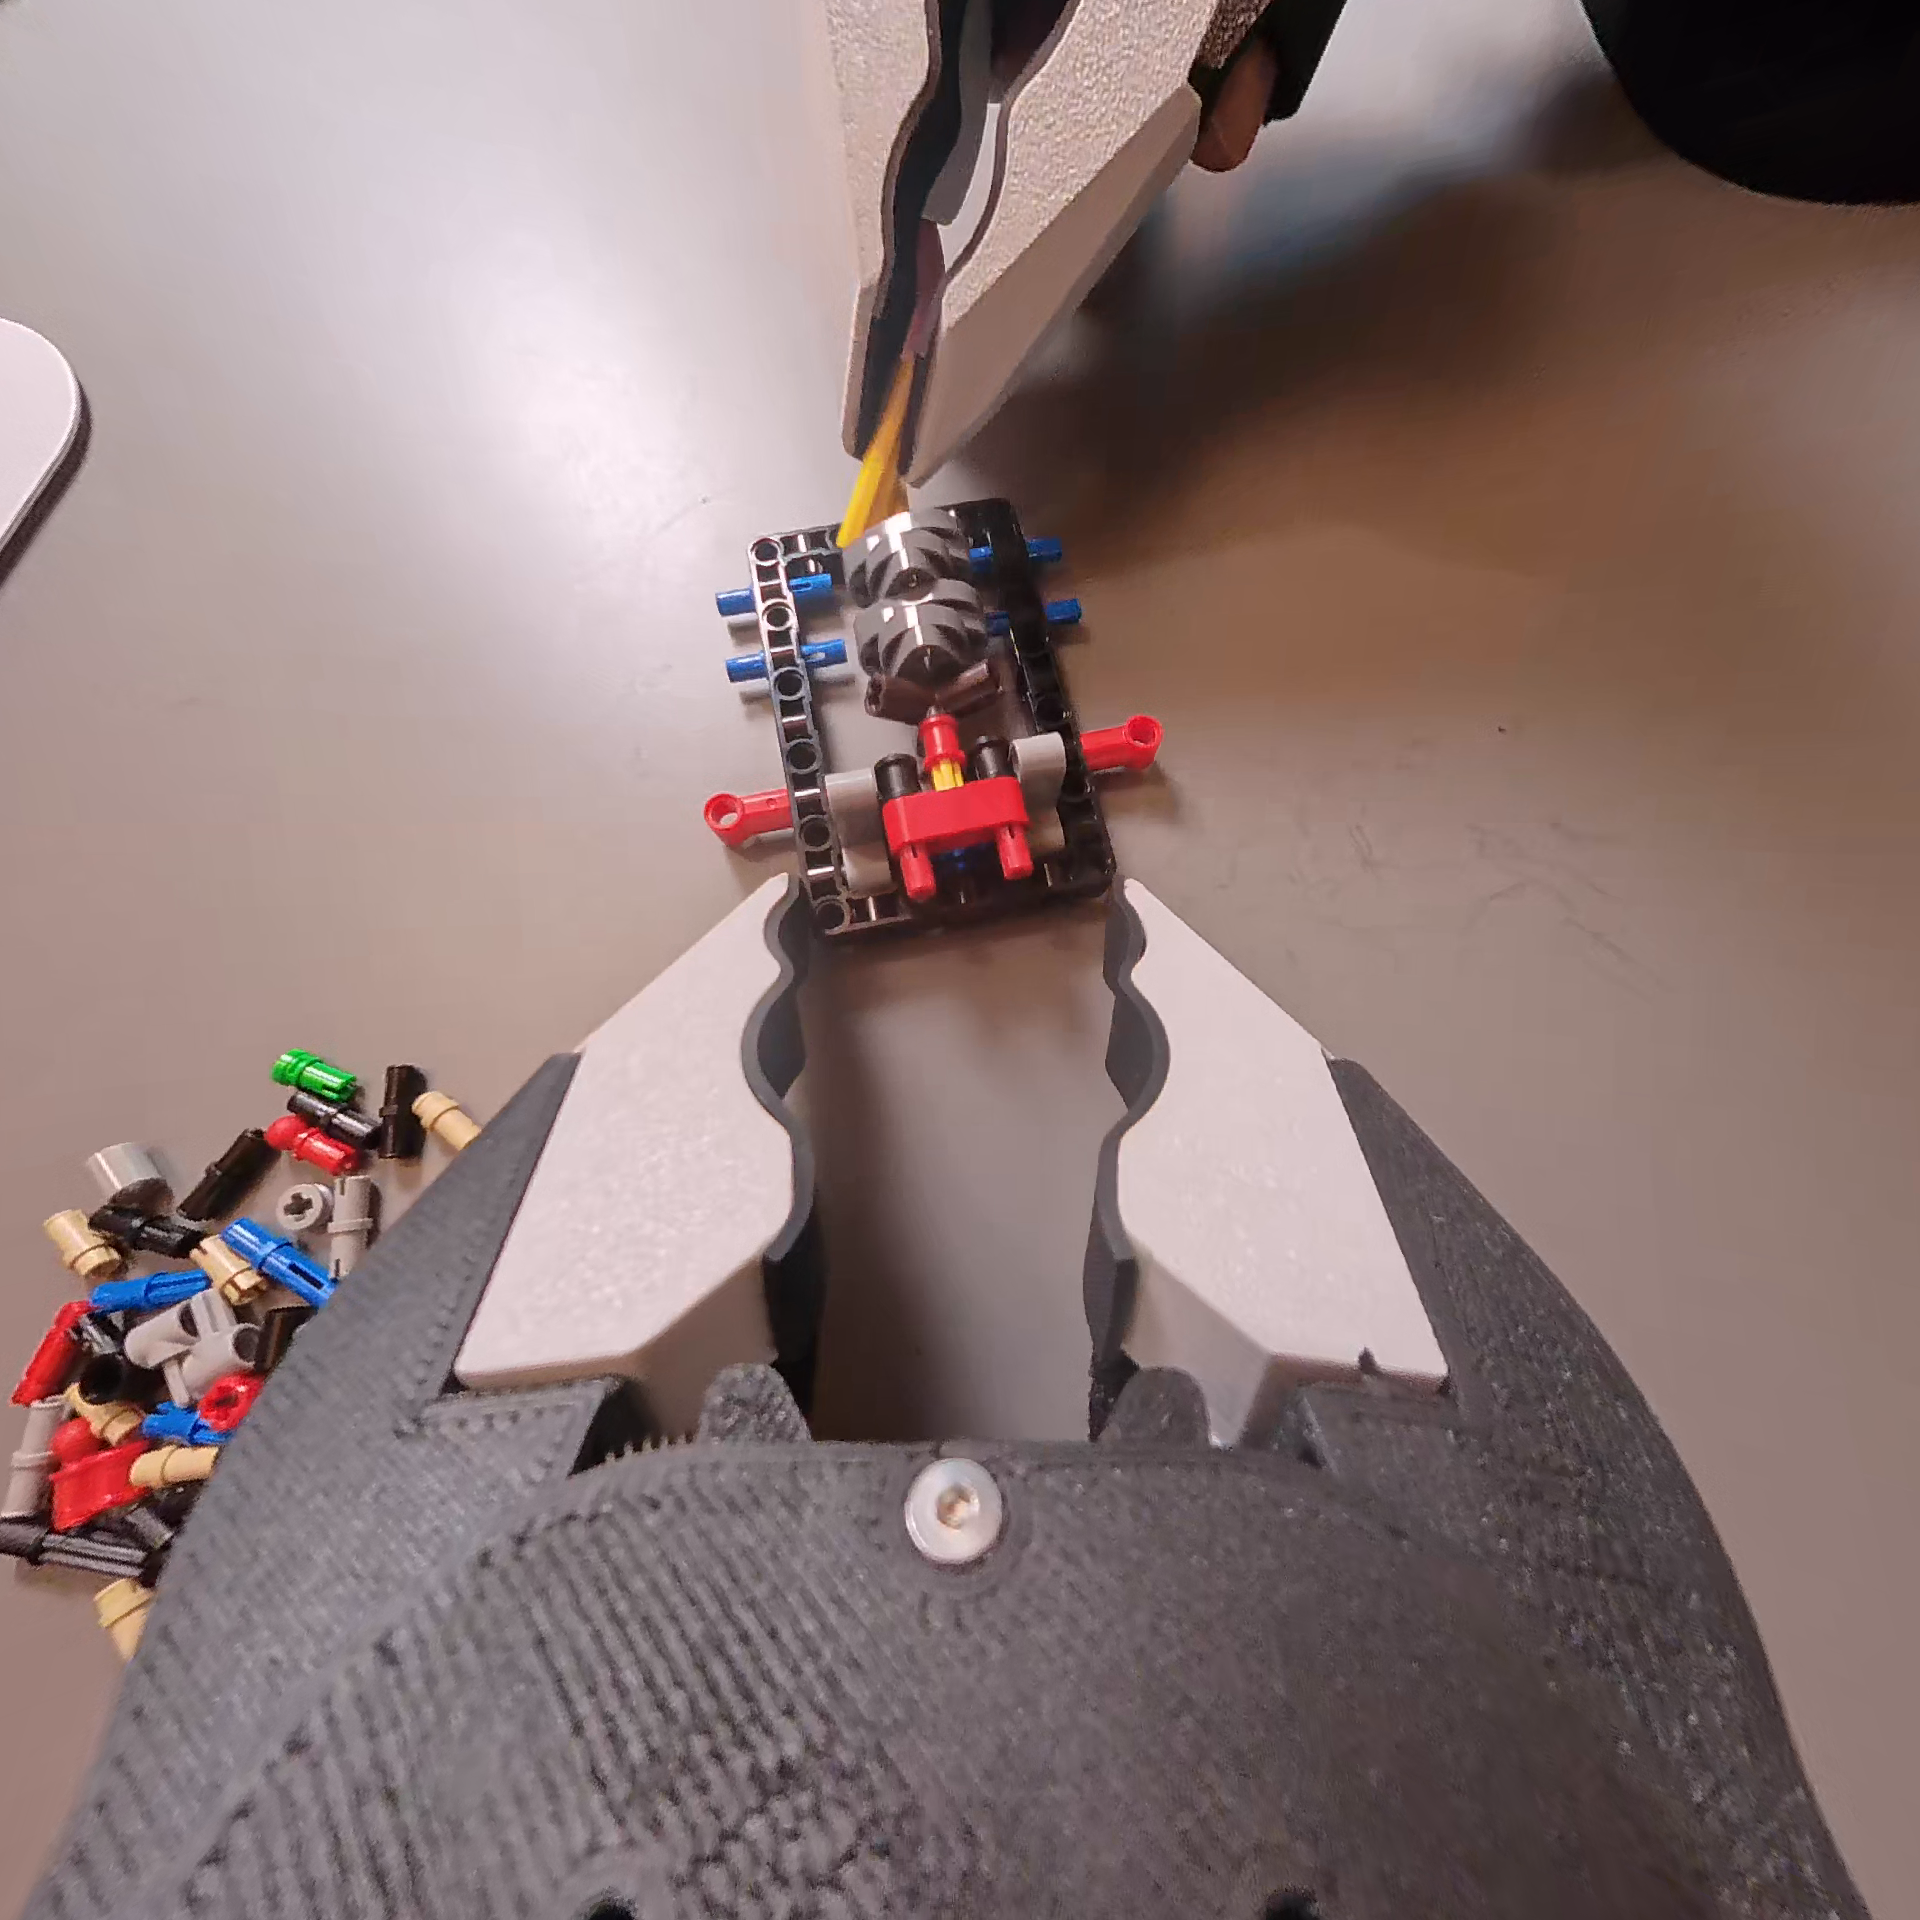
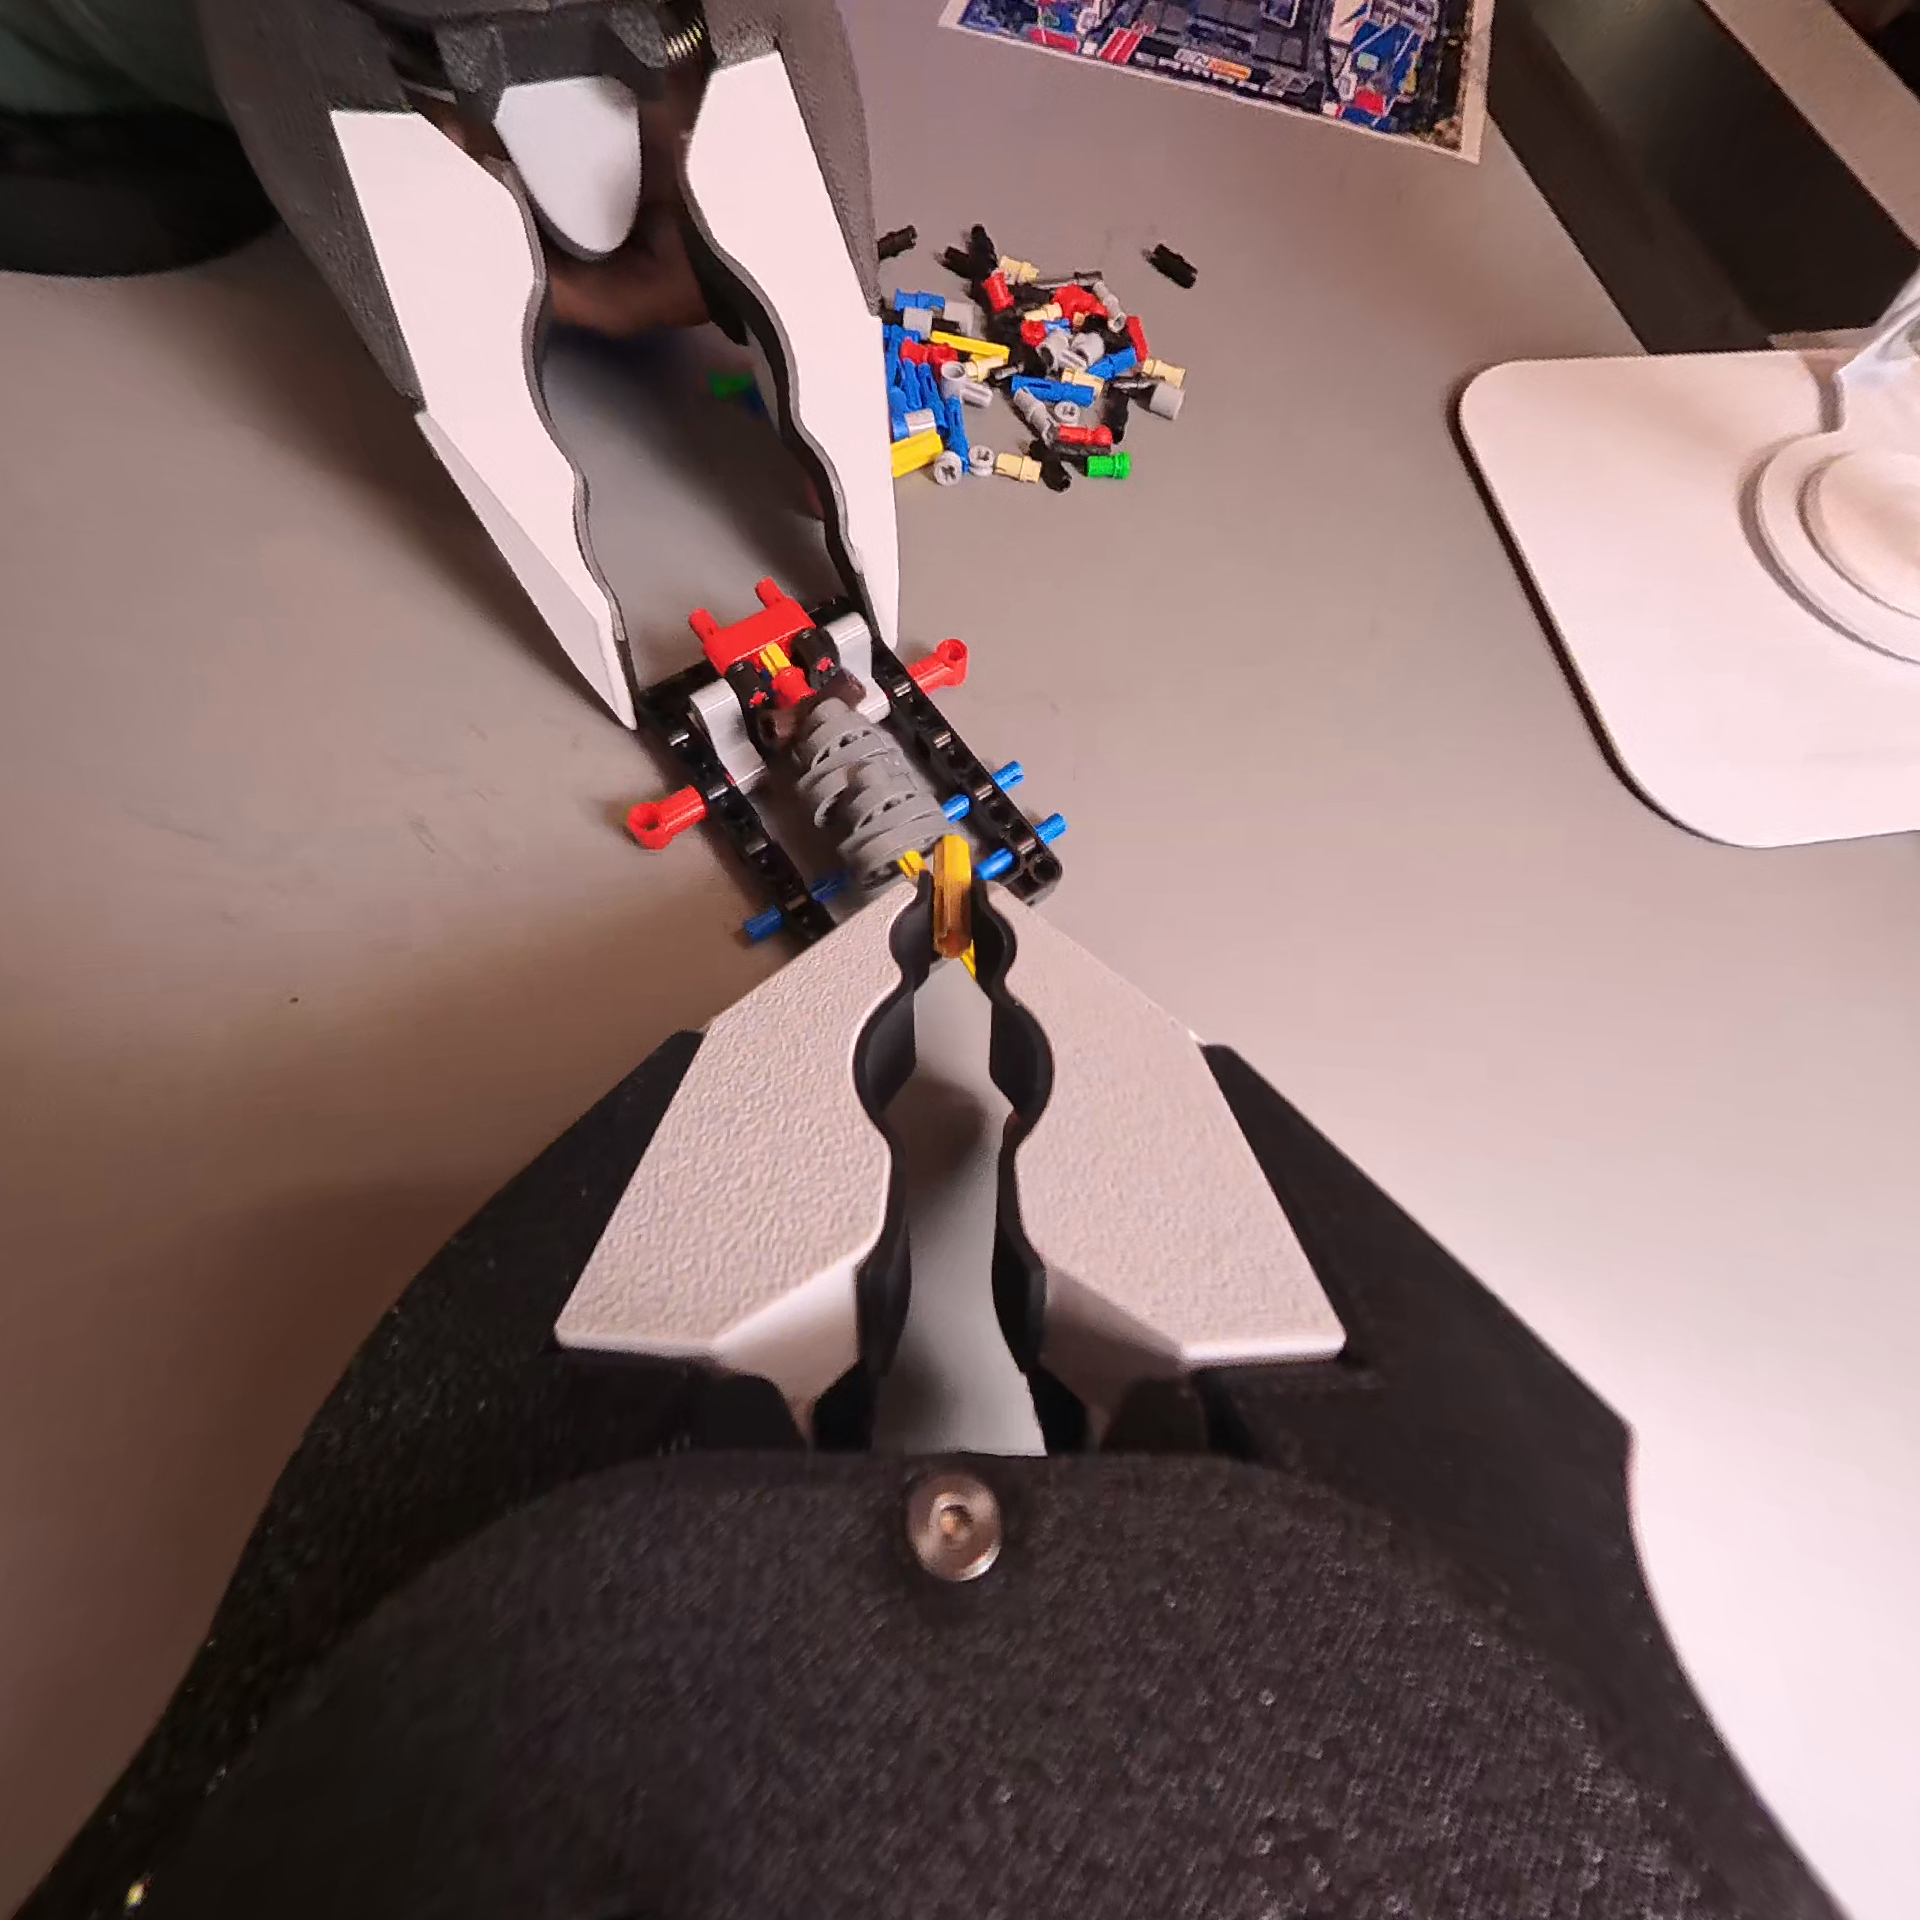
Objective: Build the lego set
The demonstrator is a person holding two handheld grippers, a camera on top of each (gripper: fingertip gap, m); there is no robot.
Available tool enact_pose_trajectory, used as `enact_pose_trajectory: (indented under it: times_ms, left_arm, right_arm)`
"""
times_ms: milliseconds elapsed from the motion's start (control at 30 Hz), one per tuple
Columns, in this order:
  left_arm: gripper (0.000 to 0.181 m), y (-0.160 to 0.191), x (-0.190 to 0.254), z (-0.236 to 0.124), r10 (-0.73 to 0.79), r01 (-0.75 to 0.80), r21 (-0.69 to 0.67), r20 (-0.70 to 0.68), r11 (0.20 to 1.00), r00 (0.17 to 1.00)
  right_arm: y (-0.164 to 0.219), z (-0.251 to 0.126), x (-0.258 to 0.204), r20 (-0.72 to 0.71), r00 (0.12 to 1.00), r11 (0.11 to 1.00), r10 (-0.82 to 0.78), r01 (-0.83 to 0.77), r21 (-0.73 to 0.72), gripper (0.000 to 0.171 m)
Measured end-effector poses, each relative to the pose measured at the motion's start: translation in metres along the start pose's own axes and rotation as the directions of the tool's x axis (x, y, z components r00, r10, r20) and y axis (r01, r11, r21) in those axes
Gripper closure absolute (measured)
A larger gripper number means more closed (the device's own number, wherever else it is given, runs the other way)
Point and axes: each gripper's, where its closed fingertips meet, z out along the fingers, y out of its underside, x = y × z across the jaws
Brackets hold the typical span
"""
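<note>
The lego build [image 1: 925,717] is a black rectangular frame with two grey gears, red parts and blue pins, flat on the table. My left gripper [image 1: 956,902] is open, its fingertips on either side of the frame's near end. My right gripper [image 1: 883,468] comes down from the top, shut on a yellow axle [image 1: 871,494] whose tip meets the frame's far end by a grey gear. In the right wrist view my right gripper [image 2: 951,902] pinches the yellow axle [image 2: 951,883] at the build [image 2: 831,774], and the left gripper [image 2: 750,670] stands open at the other end.
A pile of loose small lego pins and connectors [image 1: 187,1299] lies left of my left gripper; it also shows in the right wrist view [image 2: 1029,364]. A printed instruction sheet [image 2: 1226,52] lies at the far edge. A white stand base [image 2: 1662,582] sits at the right. The gap from one gripper's tips to the other's is roughly 8 cm.
</note>
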Motion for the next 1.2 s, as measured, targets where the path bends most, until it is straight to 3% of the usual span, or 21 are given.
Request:
enact_pose_trajectory:
  times_ms: [133, 367, 900, 1000, 1100, 1200]
  left_arm:
    - [0.125, 0.000, 0.000, 0.000, 0.003, -0.003, 0.006, 0.003, 1.000, 1.000]
    - [0.125, 0.000, 0.000, 0.000, 0.007, -0.007, 0.009, 0.001, 1.000, 1.000]
    - [0.123, 0.000, 0.000, -0.001, 0.004, -0.004, 0.011, -0.001, 1.000, 1.000]
    - [0.108, 0.001, 0.003, -0.003, -0.006, 0.006, -0.001, -0.016, 1.000, 1.000]
    - [0.108, -0.011, 0.000, -0.010, -0.047, 0.048, 0.051, -0.009, 0.998, 0.999]
    - [0.122, -0.034, -0.002, -0.014, -0.104, 0.104, 0.140, -0.008, 0.985, 0.995]
  right_arm:
    - [-0.009, -0.009, 0.004, -0.020, 0.999, 0.997, 0.036, -0.034, 0.062, 0.166]
    - [-0.002, -0.005, -0.004, 0.005, 1.000, 1.000, 0.022, -0.022, 0.010, 0.166]
    - [-0.011, -0.001, -0.009, 0.042, 0.998, 0.996, 0.054, -0.056, 0.067, 0.166]
    - [-0.009, 0.000, -0.010, 0.041, 0.998, 0.996, 0.054, -0.057, 0.066, 0.166]
    - [-0.009, 0.000, -0.010, 0.039, 0.998, 0.996, 0.054, -0.057, 0.067, 0.166]
    - [-0.010, 0.000, -0.009, 0.037, 0.998, 0.996, 0.053, -0.055, 0.074, 0.166]
